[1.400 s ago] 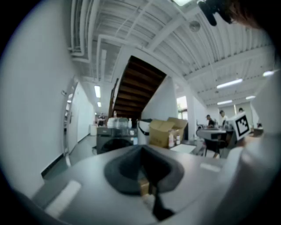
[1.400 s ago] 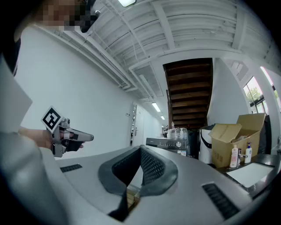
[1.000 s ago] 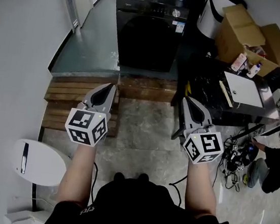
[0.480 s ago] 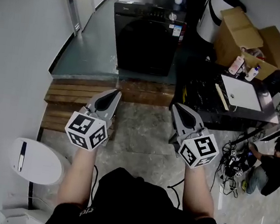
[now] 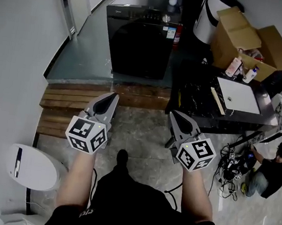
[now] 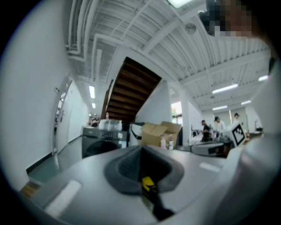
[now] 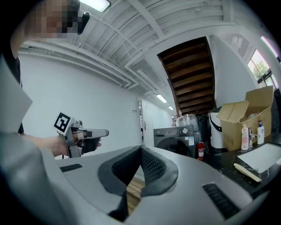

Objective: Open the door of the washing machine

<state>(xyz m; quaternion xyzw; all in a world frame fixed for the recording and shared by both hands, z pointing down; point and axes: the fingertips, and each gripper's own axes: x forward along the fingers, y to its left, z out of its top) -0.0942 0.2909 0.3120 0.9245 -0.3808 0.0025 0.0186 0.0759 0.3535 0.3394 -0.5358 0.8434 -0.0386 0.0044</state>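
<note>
Head view puts your left gripper (image 5: 114, 95) and your right gripper (image 5: 174, 114) side by side in front of you, both pointing level toward the washing machine (image 5: 140, 42). Both are clenched on nothing: in each gripper view the dark ribbed pads meet at the tips with only floor or room behind them.

Each gripper carries its marker cube (black-and-white square patterns, no letters), the left cube (image 5: 86, 134) and the right cube (image 5: 196, 153) just ahead of your wrists.

Ahead lies a wooden step (image 5: 60, 101), then a grey-green floor. The black washing machine stands on that floor, well apart from both grippers, with its round door (image 5: 138, 50) closed. You can see a small pale logo at its top left and a white-and-blue sticker (image 5: 170, 32) at the top right; neither is large enough to read. A red fire extinguisher (image 5: 178, 35) stands just beside it, and an open cardboard box (image 5: 243, 38) sits further right.

Compared with a second ago, the machine looks slightly larger and lower in the head view, the right gripper has dropped and drawn inward, and one shoe (image 5: 122, 156) now shows ahead of your body. The jaws have stayed together throughout.
</note>
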